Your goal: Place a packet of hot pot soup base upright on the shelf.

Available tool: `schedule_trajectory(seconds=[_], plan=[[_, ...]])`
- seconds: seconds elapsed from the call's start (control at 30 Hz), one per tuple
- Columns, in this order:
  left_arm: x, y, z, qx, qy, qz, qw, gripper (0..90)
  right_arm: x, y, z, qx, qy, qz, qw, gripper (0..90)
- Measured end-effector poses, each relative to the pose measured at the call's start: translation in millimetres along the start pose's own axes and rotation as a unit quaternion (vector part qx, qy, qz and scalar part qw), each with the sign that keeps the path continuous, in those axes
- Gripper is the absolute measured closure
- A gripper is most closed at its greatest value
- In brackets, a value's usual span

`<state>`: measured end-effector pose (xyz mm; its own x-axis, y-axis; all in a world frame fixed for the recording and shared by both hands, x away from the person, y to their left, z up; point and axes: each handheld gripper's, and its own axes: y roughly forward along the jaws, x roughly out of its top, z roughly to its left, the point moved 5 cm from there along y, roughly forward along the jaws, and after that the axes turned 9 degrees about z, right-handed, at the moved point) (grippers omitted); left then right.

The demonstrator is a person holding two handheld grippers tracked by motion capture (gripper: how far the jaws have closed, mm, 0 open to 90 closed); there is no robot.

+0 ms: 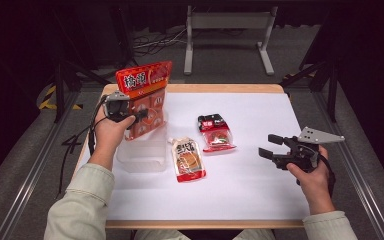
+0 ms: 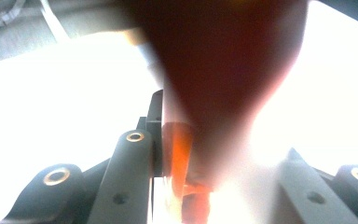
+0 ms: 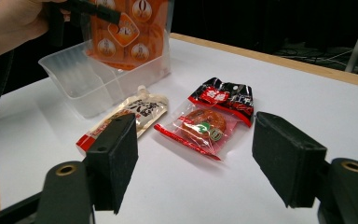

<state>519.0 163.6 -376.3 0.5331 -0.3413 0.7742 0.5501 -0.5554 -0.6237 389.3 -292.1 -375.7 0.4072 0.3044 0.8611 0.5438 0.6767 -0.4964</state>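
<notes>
Packaging like the large red-orange plastic snack bag (image 1: 145, 97) is light, crinkly and floppy; the left tool (image 1: 139, 116) pinches its side edge, holding it upright over the clear plastic bin (image 1: 140, 152). Right tool (image 1: 271, 148) hovers wide open, empty.

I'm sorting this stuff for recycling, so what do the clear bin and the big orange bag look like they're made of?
The clear bin looks like thin, semi-rigid translucent plastic: you see through its ribbed walls. The orange bag, held by the left gripper over the bin, looks like glossy printed plastic film with see-through parts; it catches the light and holds a flat sealed top. Exact plastic types can't be told.
</notes>
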Motion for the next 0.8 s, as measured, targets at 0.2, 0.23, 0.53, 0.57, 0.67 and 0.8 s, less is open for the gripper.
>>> schedule_trajectory(seconds=[0.2, 0.23, 0.53, 0.57, 0.67, 0.8], plan=[[1.3, 11.3, 3.6, -0.002, 0.009, -0.004, 0.9999, 70.5, -0.8, 2.6, 0.8, 0.002, -0.001, 0.004, 1.0, 32.2], [1.3, 11.3, 3.6, -0.002, 0.009, -0.004, 0.9999, 70.5, -0.8, 2.6, 0.8, 0.002, -0.001, 0.004, 1.0, 32.2], [-13.9, 6.8, 6.7, -0.012, 0.007, 0.086, 0.9962, 70.0, -0.6, 1.3, 2.0, 0.004, -0.003, 0.002, 1.0, 31.8], [-15.8, 6.0, 8.1, -0.016, 0.003, 0.086, 0.9962, 70.0, -0.4, 1.3, 2.4, 0.003, -0.003, 0.002, 1.0, 31.8], [-24.4, 4.7, 12.6, -0.028, -0.012, 0.087, 0.9958, 69.9, -0.4, 1.9, 2.8, 0.003, -0.002, 0.003, 1.0, 31.8], [-31.7, 4.3, 14.8, -0.041, -0.023, 0.079, 0.9958, 69.9, -0.8, 2.7, 3.4, 0.004, -0.004, 0.005, 1.0, 31.7]])
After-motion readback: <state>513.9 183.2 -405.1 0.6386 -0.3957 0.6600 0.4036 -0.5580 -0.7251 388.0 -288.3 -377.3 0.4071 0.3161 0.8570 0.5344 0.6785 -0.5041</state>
